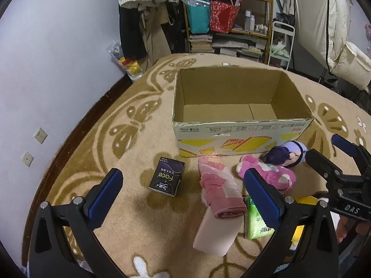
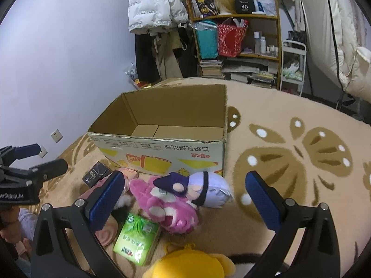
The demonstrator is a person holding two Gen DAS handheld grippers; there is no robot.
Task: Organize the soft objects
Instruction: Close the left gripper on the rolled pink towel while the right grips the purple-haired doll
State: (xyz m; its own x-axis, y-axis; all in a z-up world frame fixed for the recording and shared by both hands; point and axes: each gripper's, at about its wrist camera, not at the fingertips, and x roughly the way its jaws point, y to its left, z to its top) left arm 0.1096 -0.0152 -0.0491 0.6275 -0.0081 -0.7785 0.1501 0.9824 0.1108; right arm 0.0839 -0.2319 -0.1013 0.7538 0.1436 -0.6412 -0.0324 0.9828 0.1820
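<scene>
Yellow plush [image 2: 192, 265] sits closest, at 6 o'clock in the right wrist view, uncaught, just under the right gripper [image 2: 183, 199], whose jaws are spread wide with nothing between them. Left gripper [image 1: 183, 197] likewise wide apart, empty, hovering over the rug [image 1: 143, 236].

Soft items lie in a cluster on the rug in front of the cardboard box [image 2: 162, 155]:
- pink plush [image 2: 167, 210] at centre of the right view, touching the purple-haired doll [image 2: 199, 192] at its 1 o'clock
- green tissue pack [image 2: 138, 241] at 7 o'clock of the pink plush, just beside it
- pink bagged roll [image 1: 219, 185] dead centre between the left fingers, lying partly on a pale pink flat piece [image 1: 215, 234]
- dark Face tissue pack [image 1: 167, 177] at 9 o'clock of the roll, apart from it

Box is open-topped at 12 o'clock in both views; its visible floor shows nothing inside.

Step, judged: start of the task, nothing looks loaded yet, both grippers in pre-grasp. Next move likely calls for lowering one gripper over a single item, e.g. left onto the roll or right onto the pink plush, closing on the bulk, not loose film or fur, then lifting over the box's near wall. Risk: plush and doll touch, so one may drag the other
</scene>
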